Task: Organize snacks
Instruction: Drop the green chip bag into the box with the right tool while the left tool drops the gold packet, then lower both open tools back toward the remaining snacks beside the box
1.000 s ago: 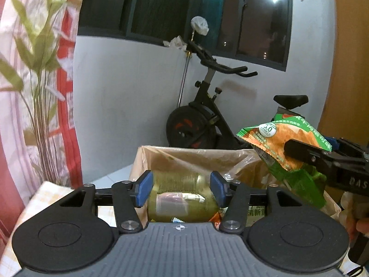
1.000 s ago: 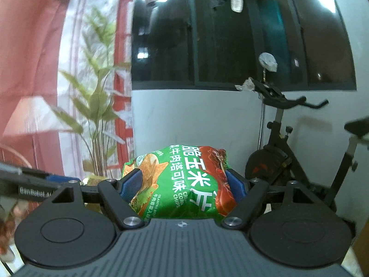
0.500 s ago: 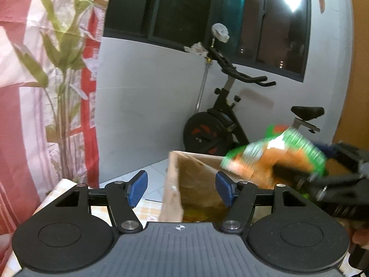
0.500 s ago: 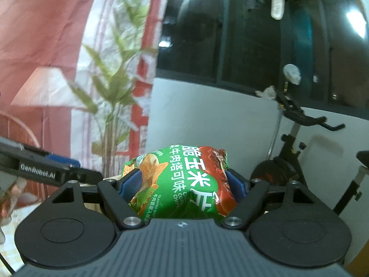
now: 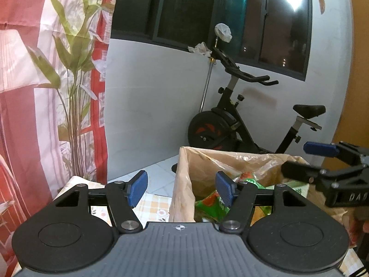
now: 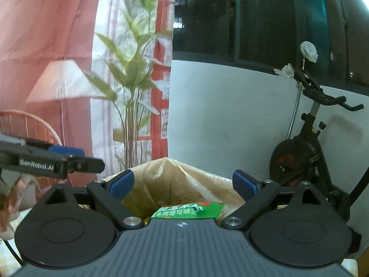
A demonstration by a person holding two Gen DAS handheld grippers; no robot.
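**Chip bag released into the lined box**

We are seeing the right tongs (image 6: 183, 184) standing wide and empty; their jaws have just been opening, with nothing between them. The green corn chip bag (image 6: 188, 211) is lying inside the plastic-lined cardboard box (image 5: 184, 177), just below the tongs. The left tongs (image 5: 181, 188) are hanging parted and empty over the near corner of the box, beside the checked surface (image 5: 152, 204).

We are judging the bag light, air-puffed, crinkly and slick, its contents fragile; taking it by a sealed end seam should spare the chips.

We are reading white Chinese characters on the bag, partly hidden, and "GenRobot.AI" on the left tongs' side.
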